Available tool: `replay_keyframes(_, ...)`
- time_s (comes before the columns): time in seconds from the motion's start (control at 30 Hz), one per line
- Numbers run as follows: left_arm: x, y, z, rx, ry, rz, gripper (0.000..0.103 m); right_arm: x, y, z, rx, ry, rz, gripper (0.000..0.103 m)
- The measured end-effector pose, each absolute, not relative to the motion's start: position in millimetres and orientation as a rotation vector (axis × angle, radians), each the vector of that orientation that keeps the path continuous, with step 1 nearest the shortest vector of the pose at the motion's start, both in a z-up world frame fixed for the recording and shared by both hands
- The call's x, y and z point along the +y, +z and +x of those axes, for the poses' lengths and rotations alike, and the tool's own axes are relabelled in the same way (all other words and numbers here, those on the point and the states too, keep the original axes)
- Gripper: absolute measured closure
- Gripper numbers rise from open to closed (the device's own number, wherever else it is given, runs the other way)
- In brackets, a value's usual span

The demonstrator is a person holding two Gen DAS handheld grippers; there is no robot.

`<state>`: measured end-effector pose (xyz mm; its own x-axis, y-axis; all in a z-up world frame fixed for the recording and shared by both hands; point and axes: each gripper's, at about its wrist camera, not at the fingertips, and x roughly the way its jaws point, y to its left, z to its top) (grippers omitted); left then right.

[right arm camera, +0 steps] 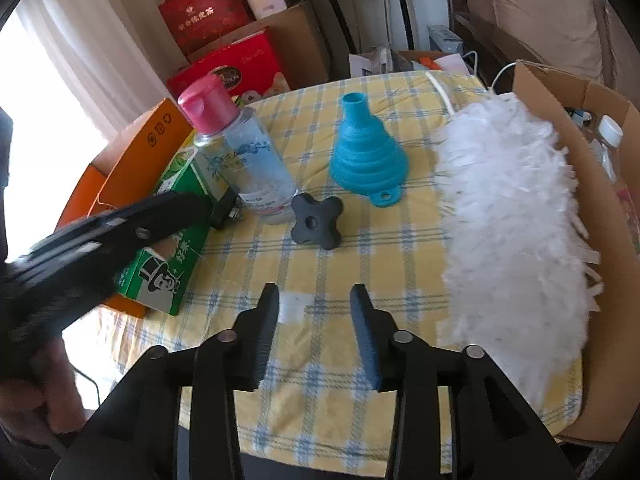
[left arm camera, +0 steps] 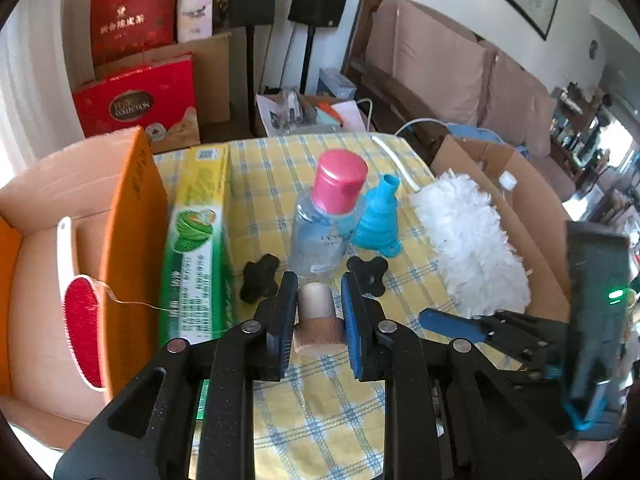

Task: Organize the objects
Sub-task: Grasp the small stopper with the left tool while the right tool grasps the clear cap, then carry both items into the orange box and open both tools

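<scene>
My left gripper [left arm camera: 319, 286] is shut on a small tan bottle with a brown band [left arm camera: 318, 320], held just above the yellow checked tablecloth [left arm camera: 320, 420]. Ahead stand a clear bottle with a pink cap [left arm camera: 328, 216], a blue collapsible funnel [left arm camera: 378, 220] and two black star knobs [left arm camera: 259, 278] [left arm camera: 368, 274]. A white fluffy duster [left arm camera: 468, 244] lies to the right. My right gripper [right arm camera: 314, 294] is open and empty above the cloth, with a knob [right arm camera: 316, 222], the funnel [right arm camera: 368, 152] and the duster [right arm camera: 516, 216] in front.
An orange cardboard box [left arm camera: 132, 240] at the left holds a red lint brush [left arm camera: 82, 332]. A green carton [left arm camera: 198, 248] lies beside it. A brown cardboard box [right arm camera: 600, 184] at the right holds a white-capped bottle [right arm camera: 610, 132]. Red gift boxes and speakers stand behind the table.
</scene>
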<state>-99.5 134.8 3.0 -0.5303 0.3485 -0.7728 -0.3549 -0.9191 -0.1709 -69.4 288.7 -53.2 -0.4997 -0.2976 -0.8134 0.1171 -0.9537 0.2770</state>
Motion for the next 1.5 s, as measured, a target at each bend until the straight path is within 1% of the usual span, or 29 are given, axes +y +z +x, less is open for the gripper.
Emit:
replay_keyframes(0.1, 132, 11, -98, -0.001, 2.451, -1.213, 0.083, 281, -61, -74, -0.250, -2.511, 1.439, 0.055)
replay_keyframes(0.27, 126, 21, -92, 0.006, 2.454, -1.189, 0.083, 268, -71, -79, -0.168, -2.533, 1.455, 0.055)
replay_keyframes(0.33, 123, 24, -90, 0.002, 2.454, -1.183, 0.083, 265, -72, -79, -0.125, -2.551, 1.463, 0.060)
replay_keyframes(0.37, 122, 26, -89, -0.002, 2.454, -1.180, 0.083, 265, -72, -79, -0.117, -2.550, 1.464, 0.071)
replay_keyframes(0.4, 119, 28, -89, -0.006, 2.456, -1.176, 0.083, 265, -73, -79, -0.118, -2.537, 1.469, 0.079)
replay_keyframes(0.63, 99, 40, -83, -0.017, 2.484, -1.151, 0.083, 264, -58, -70, -0.112, -2.562, 1.429, 0.079)
replay_keyframes(0.93, 63, 46, -79, -0.037, 2.551, -1.157, 0.083, 238, 2, -52, -0.072, -2.590, 1.274, 0.079)
replay_keyframes(1.13, 41, 47, -76, -0.046, 2.581, -1.166, 0.083, 209, 31, -56, -0.059, -2.546, 1.196, 0.079)
replay_keyframes(1.5, -6, 36, -74, -0.074, 2.596, -1.232, 0.083, 147, 48, -57, -0.031, -2.436, 1.132, 0.079)
